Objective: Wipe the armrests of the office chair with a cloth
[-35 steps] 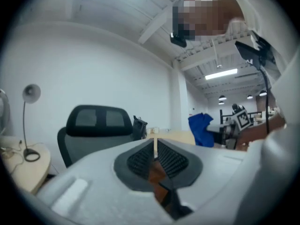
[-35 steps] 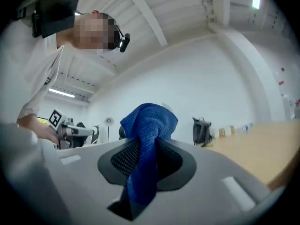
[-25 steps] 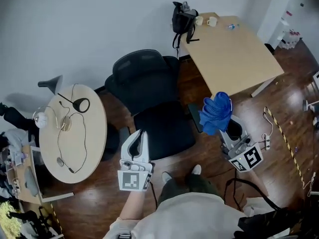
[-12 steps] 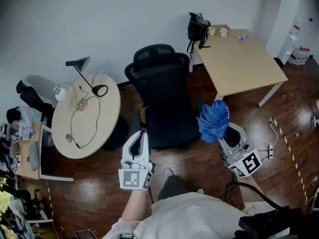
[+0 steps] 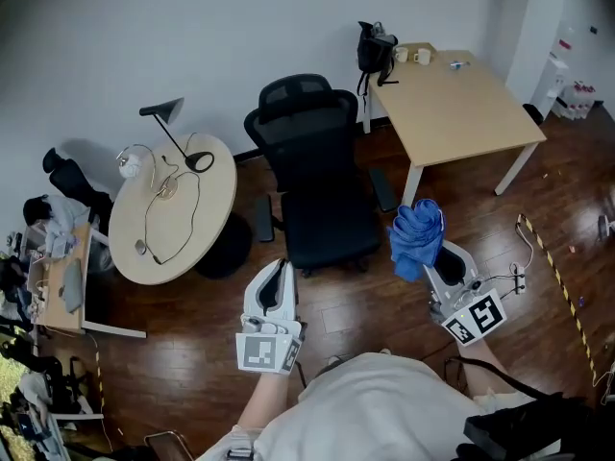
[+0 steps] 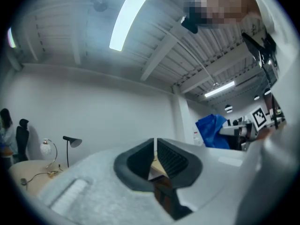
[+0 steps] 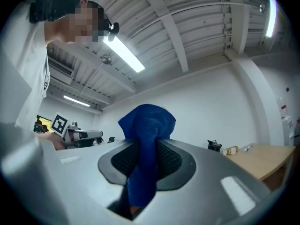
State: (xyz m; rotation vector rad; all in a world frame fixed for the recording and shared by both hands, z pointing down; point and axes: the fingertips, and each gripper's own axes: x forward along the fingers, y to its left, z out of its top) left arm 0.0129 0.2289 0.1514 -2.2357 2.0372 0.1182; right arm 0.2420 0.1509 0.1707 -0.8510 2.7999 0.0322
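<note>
A black office chair (image 5: 317, 176) stands in the middle of the head view, with a dark armrest on its left (image 5: 263, 217) and another on its right (image 5: 383, 188). My right gripper (image 5: 429, 255) is shut on a bunched blue cloth (image 5: 417, 238), held up in front of the chair's right side; the blue cloth (image 7: 146, 146) hangs between the jaws in the right gripper view. My left gripper (image 5: 277, 279) is shut with nothing in it, just in front of the chair and apart from it. Both grippers point upward toward the ceiling.
A round table (image 5: 173, 214) with a black lamp (image 5: 171, 128) and cables stands left of the chair. A rectangular wooden desk (image 5: 459, 99) with a black bag (image 5: 373, 48) and mugs is at the back right. Cluttered shelves fill the far left. Dark wood floor lies around my feet.
The view has shifted back from the chair, which now sits farther from both grippers. The right gripper keeps the blue cloth; the left stays shut and empty.
</note>
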